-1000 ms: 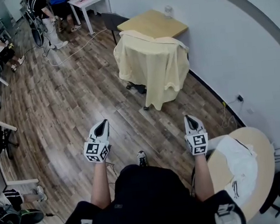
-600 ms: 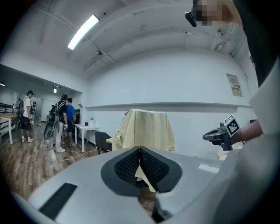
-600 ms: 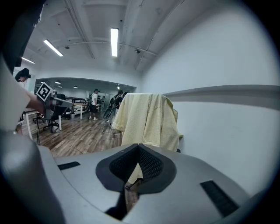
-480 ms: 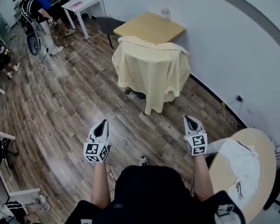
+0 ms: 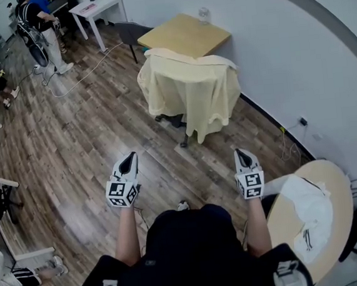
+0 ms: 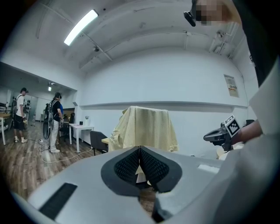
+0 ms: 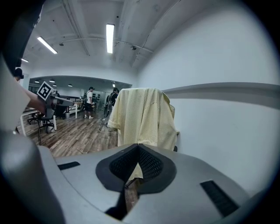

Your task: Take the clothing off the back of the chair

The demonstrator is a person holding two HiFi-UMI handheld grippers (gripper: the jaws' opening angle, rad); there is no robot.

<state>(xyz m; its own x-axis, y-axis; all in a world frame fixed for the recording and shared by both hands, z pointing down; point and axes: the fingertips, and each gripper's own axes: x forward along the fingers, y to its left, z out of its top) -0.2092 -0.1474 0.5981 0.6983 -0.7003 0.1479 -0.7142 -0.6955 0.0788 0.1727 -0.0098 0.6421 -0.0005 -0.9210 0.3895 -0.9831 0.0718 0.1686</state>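
Note:
A pale yellow shirt [image 5: 189,88] hangs over the back of a chair whose dark base [image 5: 171,121] shows beneath it, ahead of me by the white wall. The same shirt [image 6: 143,129] stands straight beyond my left jaws and, as the shirt [image 7: 141,123], beyond my right jaws. My left gripper [image 5: 129,162] and right gripper [image 5: 242,156] are held side by side at waist height, well short of the chair. Both are shut with nothing between the jaws. From the left gripper view, the right gripper [image 6: 209,137] shows at the right edge.
A wooden table [image 5: 184,35] stands behind the chair against the wall, with a dark chair [image 5: 129,32] beside it. A round table [image 5: 334,193] with white cloth [image 5: 311,211] is close at my right. People [image 5: 35,27] and a white desk [image 5: 96,7] are far left. Wood floor [image 5: 71,137] lies between.
The chair with the shirt has slid up and left in the head view as I step toward it. Both grippers stay shut and keep their places in front of me.

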